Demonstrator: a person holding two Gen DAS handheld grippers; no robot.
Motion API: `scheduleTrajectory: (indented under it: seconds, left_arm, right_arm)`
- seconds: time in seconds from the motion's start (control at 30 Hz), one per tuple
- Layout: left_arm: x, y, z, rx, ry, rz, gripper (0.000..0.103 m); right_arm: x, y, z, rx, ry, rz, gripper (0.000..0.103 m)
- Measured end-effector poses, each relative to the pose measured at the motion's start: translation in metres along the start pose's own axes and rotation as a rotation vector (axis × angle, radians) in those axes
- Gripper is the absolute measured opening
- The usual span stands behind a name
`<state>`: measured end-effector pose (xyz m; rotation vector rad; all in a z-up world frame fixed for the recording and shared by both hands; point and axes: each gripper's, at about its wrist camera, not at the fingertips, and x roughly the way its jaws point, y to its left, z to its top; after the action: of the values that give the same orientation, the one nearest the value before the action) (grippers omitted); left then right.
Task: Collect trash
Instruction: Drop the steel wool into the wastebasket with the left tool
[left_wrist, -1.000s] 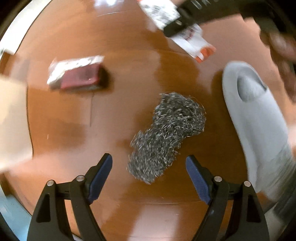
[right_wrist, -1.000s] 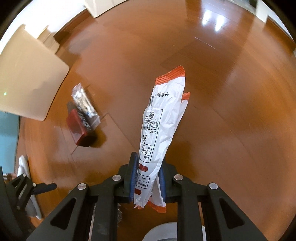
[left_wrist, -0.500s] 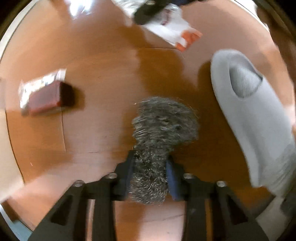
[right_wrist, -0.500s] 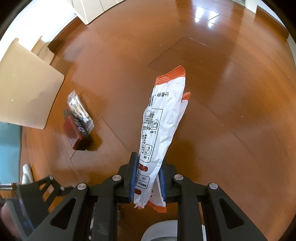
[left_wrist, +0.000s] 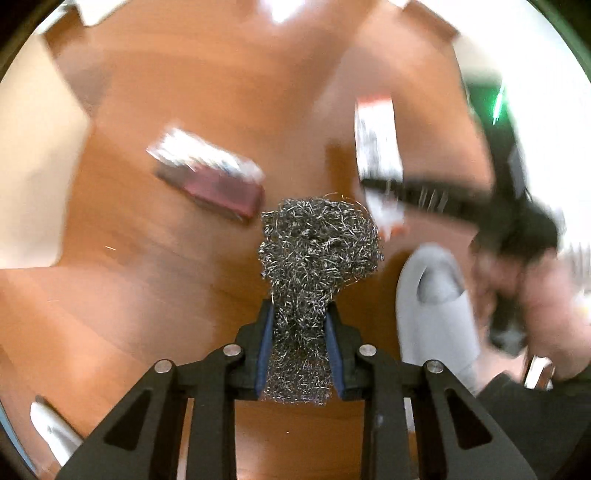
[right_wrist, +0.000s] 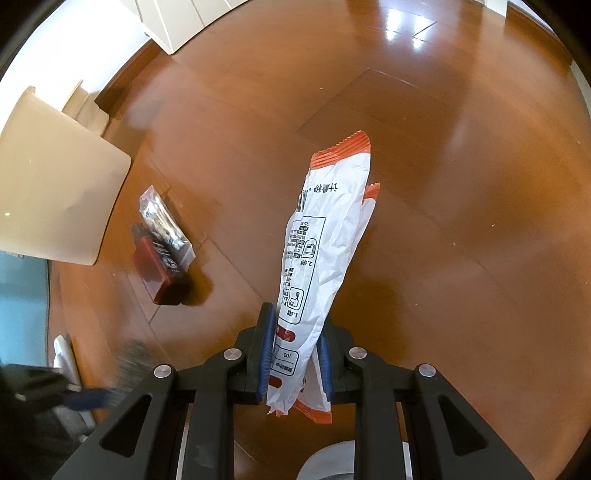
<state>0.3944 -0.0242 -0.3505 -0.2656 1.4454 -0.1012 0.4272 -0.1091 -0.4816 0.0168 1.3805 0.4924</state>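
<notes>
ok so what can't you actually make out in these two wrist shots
- Red box with clear wrapper, left wrist view: motion blur hides its print.
- Right gripper and white-and-orange packet, same view: smeared.
- Steel wool, right wrist view: a grey blur at the lower left edge.
- Where the trash goes: no bin identifiable.

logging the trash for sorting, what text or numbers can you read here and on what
"100": on the white and orange packet, near the clamped end.
"1." and "2.": beside its small pictograms.
Its larger black heading and fine print: upside down, too small to read.
Print on the clear wrapper over the red box: blurred, unreadable.
</notes>
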Motion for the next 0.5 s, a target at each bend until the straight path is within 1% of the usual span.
scheduleTrajectory:
  seconds: [0.1, 0.13, 0.17, 0.2, 0.23, 0.27, 0.3, 0.33, 0.4, 0.43, 0.47, 0.5]
  left_arm:
    - [-0.047, 0.016, 0.012, -0.065, -0.099, 0.015, 0.025]
    - [-0.068, 0.021, 0.017, -0.096, -0.147, 0.020, 0.025]
    - [-0.085, 0.039, 0.017, -0.114, -0.192, 0.027, 0.025]
    - [-0.094, 0.039, 0.017, -0.123, -0.224, 0.037, 0.025]
    - [-0.118, 0.046, 0.024, -0.132, -0.284, 0.068, 0.025]
    - [-0.135, 0.055, 0.029, -0.139, -0.325, 0.096, 0.025]
    - [-0.158, 0.068, 0.034, -0.157, -0.379, 0.134, 0.025]
    - [-0.179, 0.087, 0.039, -0.178, -0.415, 0.163, 0.025]
    - [-0.201, 0.115, 0.040, -0.229, -0.467, 0.227, 0.025]
    - [-0.204, 0.137, 0.041, -0.271, -0.480, 0.275, 0.025]
    - [-0.202, 0.163, 0.037, -0.328, -0.474, 0.308, 0.025]
    - [-0.199, 0.180, 0.035, -0.378, -0.467, 0.313, 0.025]
  right_arm:
    - [-0.001, 0.001, 0.001, -0.002, -0.003, 0.005, 0.023]
    - [-0.002, 0.002, 0.001, -0.003, -0.007, 0.007, 0.023]
    - [-0.003, 0.003, 0.002, -0.004, -0.010, 0.007, 0.023]
    - [-0.004, 0.003, 0.003, -0.005, -0.014, 0.006, 0.023]
    - [-0.006, 0.004, 0.003, -0.007, -0.017, 0.006, 0.023]
    - [-0.008, 0.005, 0.004, -0.009, -0.021, 0.008, 0.023]
    - [-0.011, 0.005, 0.007, -0.012, -0.029, 0.008, 0.023]
    - [-0.014, 0.006, 0.008, -0.014, -0.039, 0.007, 0.023]
    - [-0.023, 0.008, 0.013, -0.014, -0.064, 0.010, 0.023]
    - [-0.025, 0.009, 0.015, -0.017, -0.072, 0.012, 0.023]
    - [-0.028, 0.011, 0.017, -0.023, -0.078, 0.013, 0.023]
    - [-0.030, 0.013, 0.019, -0.030, -0.081, 0.016, 0.023]
